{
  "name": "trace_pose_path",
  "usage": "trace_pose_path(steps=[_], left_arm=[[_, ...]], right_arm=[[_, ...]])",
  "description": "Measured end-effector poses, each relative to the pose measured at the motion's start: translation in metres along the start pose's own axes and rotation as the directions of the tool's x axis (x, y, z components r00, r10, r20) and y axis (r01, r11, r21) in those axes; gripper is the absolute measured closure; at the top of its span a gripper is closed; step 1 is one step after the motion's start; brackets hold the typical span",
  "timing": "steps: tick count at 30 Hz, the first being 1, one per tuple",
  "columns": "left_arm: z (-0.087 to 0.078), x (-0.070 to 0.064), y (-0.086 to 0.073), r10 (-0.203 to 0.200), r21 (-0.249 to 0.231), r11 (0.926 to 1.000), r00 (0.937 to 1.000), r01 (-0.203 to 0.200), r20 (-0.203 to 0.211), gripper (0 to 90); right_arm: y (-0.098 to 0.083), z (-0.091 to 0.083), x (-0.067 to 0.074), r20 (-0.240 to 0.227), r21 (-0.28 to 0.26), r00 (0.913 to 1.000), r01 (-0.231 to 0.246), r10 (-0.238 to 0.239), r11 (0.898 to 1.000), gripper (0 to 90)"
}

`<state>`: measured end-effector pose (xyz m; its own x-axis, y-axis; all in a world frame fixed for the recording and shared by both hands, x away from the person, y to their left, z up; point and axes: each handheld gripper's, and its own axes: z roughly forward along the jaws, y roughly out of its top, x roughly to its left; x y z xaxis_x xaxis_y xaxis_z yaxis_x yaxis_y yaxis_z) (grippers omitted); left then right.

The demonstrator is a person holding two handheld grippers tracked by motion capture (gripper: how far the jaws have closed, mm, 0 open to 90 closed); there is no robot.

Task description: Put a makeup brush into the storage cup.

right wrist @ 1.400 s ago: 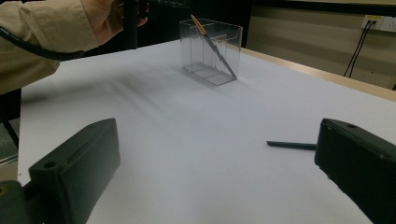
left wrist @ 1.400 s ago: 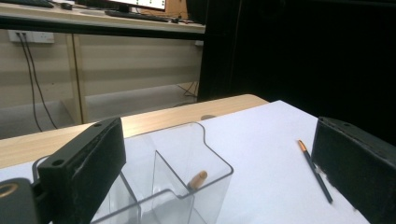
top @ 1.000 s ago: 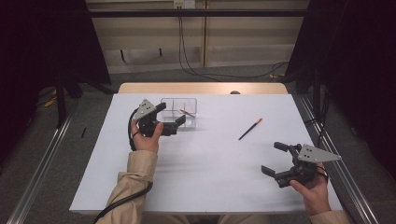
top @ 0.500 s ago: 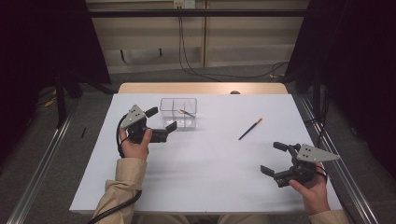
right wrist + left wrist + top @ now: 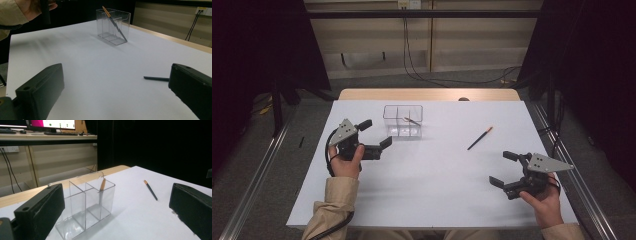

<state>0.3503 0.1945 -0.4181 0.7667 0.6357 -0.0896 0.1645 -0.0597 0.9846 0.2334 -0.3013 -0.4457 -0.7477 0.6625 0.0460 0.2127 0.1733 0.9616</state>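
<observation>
Left gripper point(image 5: 376, 135) and right gripper point(image 5: 504, 168), jaws apart and empty, flank the clear plastic three-compartment holder point(image 5: 402, 120); a dark pencil point(image 5: 479, 138) lies right of it.

Organizer point(image 5: 86, 202): clear glossy plastic. Table cover point(image 5: 437, 170): matt white, smooth. Jaws: matt black. Table edge point(image 5: 427, 94): wood.

The left hand-held gripper point(image 5: 373, 139) has drawn back from the clear organizer point(image 5: 402, 121).

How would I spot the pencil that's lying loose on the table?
Start at the white table and find the clear divided box near its far edge. Right of that box, out on the bare surface, lies a dark pencil with an orange end. Unlike the pencil in the box, it lies flat.
</observation>
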Motion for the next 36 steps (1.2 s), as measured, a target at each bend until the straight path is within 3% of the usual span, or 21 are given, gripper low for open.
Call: trace_pose_path(steps=[36], left_arm=[[-0.054,0.008,-0.012,0.013,-0.001,0.9999,0.9999,-0.013,-0.008,0.0]], right_arm=[[0.001,0.004,-0.001,-0.002,-0.001,1.0,0.002,-0.002,1.0,0.0]])
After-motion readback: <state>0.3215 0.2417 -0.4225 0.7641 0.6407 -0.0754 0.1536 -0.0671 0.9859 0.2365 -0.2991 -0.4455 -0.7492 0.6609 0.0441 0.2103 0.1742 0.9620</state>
